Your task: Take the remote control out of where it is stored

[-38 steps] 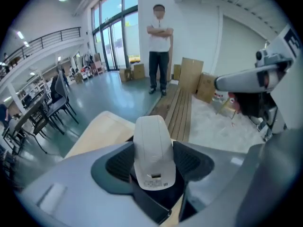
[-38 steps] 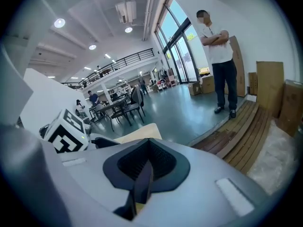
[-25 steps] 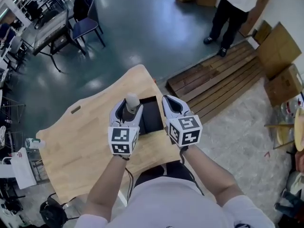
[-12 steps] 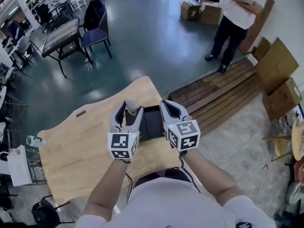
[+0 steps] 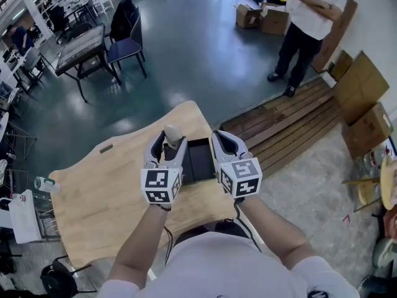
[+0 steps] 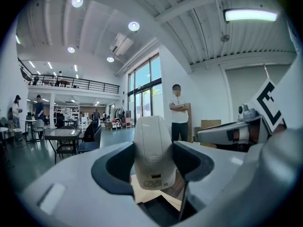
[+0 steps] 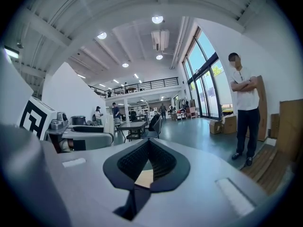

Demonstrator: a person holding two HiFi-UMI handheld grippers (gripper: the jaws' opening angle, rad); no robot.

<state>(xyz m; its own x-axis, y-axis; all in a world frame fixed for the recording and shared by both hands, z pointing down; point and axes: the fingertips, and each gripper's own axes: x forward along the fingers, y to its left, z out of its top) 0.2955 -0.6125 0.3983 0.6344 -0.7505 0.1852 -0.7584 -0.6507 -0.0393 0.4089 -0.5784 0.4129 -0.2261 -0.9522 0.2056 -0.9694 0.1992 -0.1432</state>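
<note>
The white remote control (image 5: 172,133) stands upright in my left gripper (image 5: 166,145), which is shut on its lower part; its back face with a small label fills the left gripper view (image 6: 152,151). Just right of it, on the wooden table (image 5: 105,194), lies an open black box (image 5: 200,158). My right gripper (image 5: 224,143) hovers over the box's right side, shut, with nothing between its jaws (image 7: 148,149). Both grippers are level with each other, a box-width apart.
A person (image 5: 306,22) stands with folded arms beyond the table, by a wooden pallet (image 5: 286,113) and cardboard boxes (image 5: 365,82). A dark table with chairs (image 5: 87,42) stands at far left. A small bottle (image 5: 43,184) sits at the table's left edge.
The head view has tilted up a little since a second ago. Both grippers and the held remote stay in about the same place over the black box.
</note>
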